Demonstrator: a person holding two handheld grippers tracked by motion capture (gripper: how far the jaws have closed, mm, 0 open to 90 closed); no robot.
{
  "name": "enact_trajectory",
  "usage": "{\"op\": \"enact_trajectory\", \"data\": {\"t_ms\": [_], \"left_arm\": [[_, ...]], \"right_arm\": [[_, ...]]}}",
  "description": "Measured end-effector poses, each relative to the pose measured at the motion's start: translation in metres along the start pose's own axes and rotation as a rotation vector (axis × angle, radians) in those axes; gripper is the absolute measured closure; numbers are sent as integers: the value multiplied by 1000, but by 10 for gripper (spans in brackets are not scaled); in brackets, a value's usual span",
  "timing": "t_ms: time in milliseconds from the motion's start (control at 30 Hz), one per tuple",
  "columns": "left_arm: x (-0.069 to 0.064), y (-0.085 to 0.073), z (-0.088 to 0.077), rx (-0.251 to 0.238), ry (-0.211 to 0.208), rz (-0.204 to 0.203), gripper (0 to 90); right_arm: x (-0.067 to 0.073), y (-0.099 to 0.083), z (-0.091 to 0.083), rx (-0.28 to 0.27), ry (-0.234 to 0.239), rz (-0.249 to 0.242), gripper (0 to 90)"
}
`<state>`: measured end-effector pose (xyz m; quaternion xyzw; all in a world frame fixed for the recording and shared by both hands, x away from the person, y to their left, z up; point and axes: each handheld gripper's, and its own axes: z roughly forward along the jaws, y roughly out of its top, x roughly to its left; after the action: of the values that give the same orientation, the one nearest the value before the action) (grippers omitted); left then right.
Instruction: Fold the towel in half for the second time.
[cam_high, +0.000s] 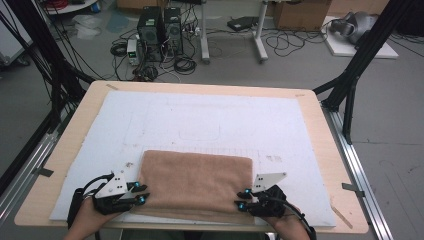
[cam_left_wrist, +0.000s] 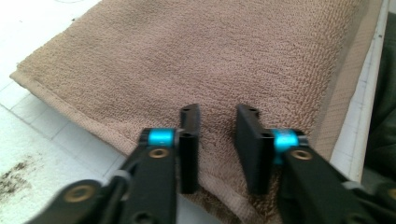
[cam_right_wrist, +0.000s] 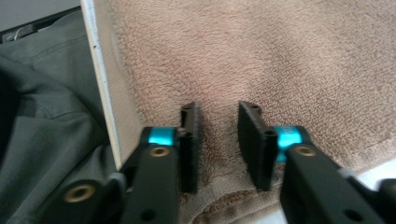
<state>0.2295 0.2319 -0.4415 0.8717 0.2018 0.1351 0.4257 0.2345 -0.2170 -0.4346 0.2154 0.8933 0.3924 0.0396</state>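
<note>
Towel (cam_high: 196, 184) folded, flat, long axis left-right across table (cam_high: 320, 115)

The white mat (cam_high: 200, 120) beyond the folded brown towel (cam_high: 196, 182) lies bare; no obstacle stands there.

Left gripper (cam_high: 141, 193) and right gripper (cam_high: 242, 199): fingers slightly apart, angled inward.

A light-brown terry-cloth towel (cam_high: 196, 184), folded into a flat rectangle, is laid on the near half of the table, its long sides running left to right. A hemmed border (cam_left_wrist: 70, 112) is seen along its left short edge; its near edge overhangs slightly.
</note>
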Motion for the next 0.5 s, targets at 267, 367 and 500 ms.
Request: {"op": "enact_trajectory", "data": {"t_ms": [267, 367, 500], "left_arm": [[0, 5, -16, -39, 20, -12, 891], [-1, 6, -26, -56, 25, -18, 897], [-2, 2, -38, -59, 41, -25, 899]], "right_arm": [[2, 6, -18, -44, 11, -22, 849], [8, 10, -26, -54, 17, -35, 852], [14, 12, -37, -82, 2, -47, 851]]}}
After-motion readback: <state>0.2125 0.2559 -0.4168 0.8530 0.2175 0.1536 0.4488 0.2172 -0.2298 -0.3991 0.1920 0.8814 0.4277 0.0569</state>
